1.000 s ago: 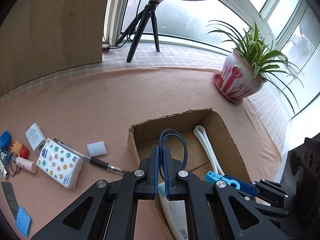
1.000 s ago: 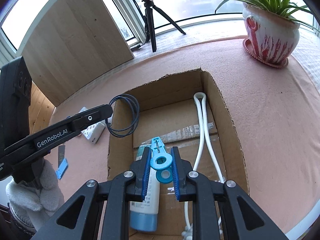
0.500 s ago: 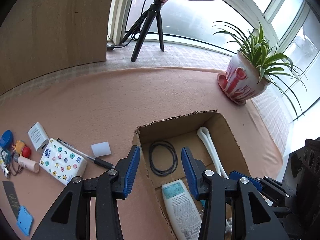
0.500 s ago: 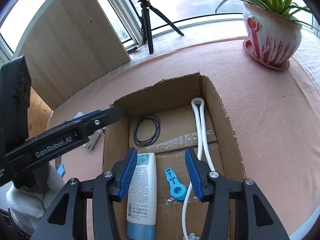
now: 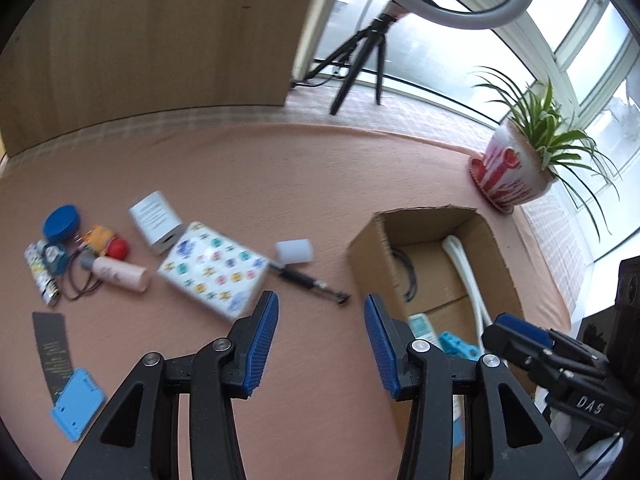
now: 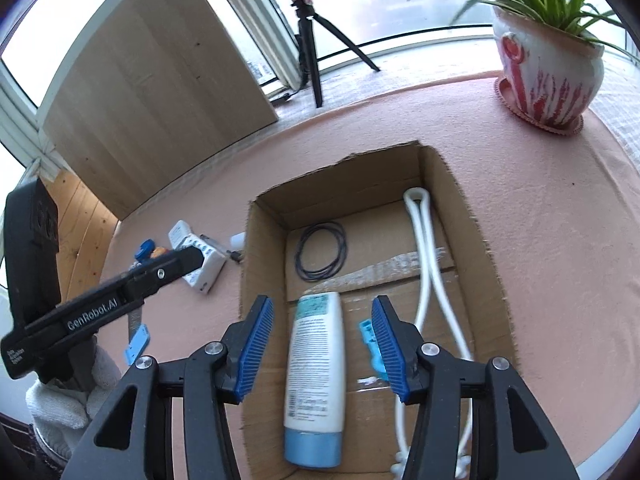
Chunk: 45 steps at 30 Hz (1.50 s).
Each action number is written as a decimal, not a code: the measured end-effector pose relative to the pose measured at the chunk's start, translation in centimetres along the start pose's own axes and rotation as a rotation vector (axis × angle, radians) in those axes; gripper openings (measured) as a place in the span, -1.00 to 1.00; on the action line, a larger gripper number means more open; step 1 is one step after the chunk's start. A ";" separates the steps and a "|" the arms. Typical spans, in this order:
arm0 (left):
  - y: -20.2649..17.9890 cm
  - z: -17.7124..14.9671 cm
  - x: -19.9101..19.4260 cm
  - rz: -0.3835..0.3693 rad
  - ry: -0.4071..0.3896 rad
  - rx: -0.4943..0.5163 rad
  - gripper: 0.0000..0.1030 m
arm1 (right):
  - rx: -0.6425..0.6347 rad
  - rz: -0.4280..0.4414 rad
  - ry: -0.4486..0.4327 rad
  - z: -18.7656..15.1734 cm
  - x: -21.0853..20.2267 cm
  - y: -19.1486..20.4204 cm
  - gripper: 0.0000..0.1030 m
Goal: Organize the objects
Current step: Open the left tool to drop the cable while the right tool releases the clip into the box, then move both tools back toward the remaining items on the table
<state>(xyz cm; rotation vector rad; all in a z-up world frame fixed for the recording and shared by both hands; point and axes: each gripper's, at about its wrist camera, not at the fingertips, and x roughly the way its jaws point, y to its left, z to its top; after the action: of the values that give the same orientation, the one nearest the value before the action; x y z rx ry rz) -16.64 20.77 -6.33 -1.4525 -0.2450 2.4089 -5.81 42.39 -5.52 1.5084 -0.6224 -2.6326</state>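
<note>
Tube (image 6: pixel 316 372) shows whole only from right wrist; left clips it

Open cloth: bare pink tablecloth (image 5: pixel 304 184) between the cardboard box (image 5: pixel 362 254) and the tissue pack (image 5: pixel 212 270).
Blocking: pen (image 5: pixel 308 282) across that gap.
Box floor: free between black cable coil (image 6: pixel 320 250) and lotion tube (image 6: pixel 316 364).

Black tool (image 5: pixel 321 340), ribbed blue pads (image 5: pixel 262 340)
</note>
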 end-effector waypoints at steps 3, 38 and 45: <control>2.7 -0.7 -0.8 0.026 -0.001 -0.038 -0.06 | -0.024 0.016 0.010 0.1 0.3 1.3 -0.07; 28.0 4.8 -2.6 0.239 -0.028 -0.360 -0.05 | -0.242 0.191 0.235 4.2 12.8 20.1 -0.07; 30.2 7.1 1.1 0.188 0.002 -0.420 -0.10 | -0.330 0.178 0.299 5.8 18.6 25.3 -0.20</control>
<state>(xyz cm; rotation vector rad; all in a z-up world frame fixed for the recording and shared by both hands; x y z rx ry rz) -28.79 -6.91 -13.16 -1.7183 -0.6771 2.6156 -24.46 16.70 -8.97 1.6098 -0.2672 -2.1852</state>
